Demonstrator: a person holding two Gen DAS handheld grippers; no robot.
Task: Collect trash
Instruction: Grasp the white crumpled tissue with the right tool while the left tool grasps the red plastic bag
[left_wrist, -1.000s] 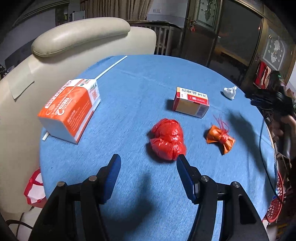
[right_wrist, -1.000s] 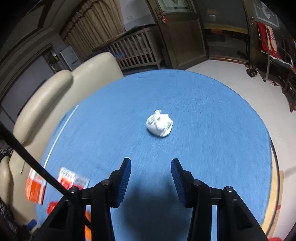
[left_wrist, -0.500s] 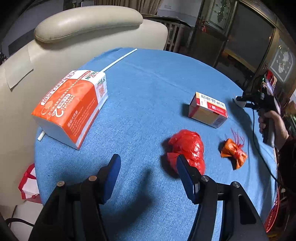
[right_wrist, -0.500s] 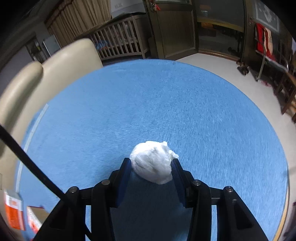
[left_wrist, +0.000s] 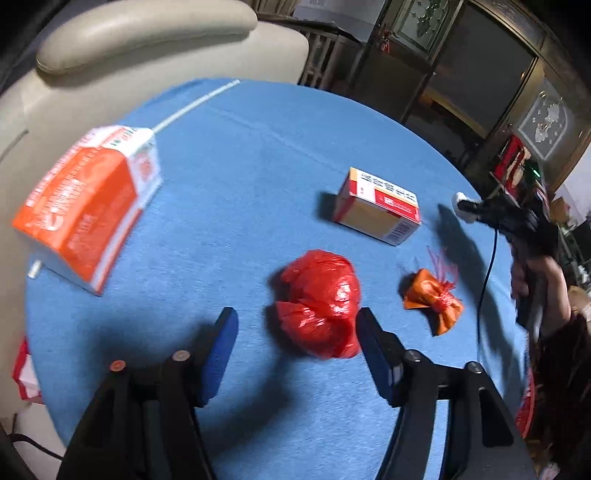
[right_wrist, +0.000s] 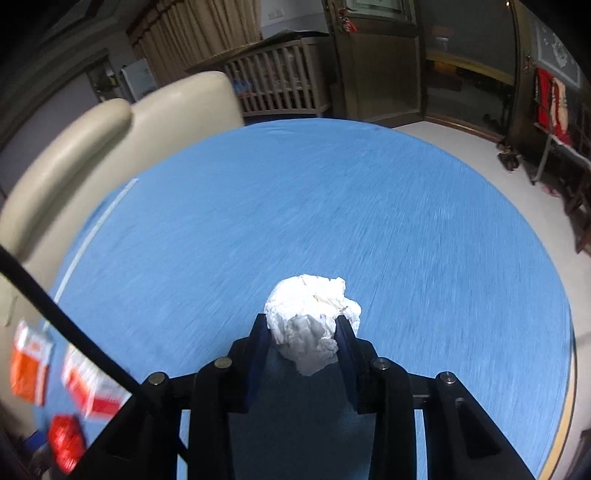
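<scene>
Right gripper (right_wrist: 303, 328): jaws closing on crumpled white paper wad (right_wrist: 312, 308), pads touching both flanks. Wad sits on round blue tabletop (right_wrist: 369, 206), at 6 o'clock of right wrist view. Finish squeeze before lift.

Left gripper (left_wrist: 295, 328): jaws apart, opening. Crumpled red plastic bag (left_wrist: 319, 301) at 1 o'clock, against right pad; centre before closing.

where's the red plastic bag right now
In the left wrist view the red plastic bag lies on the blue table, nearer the right finger of the opening left gripper, left of the orange wrapper.
</scene>
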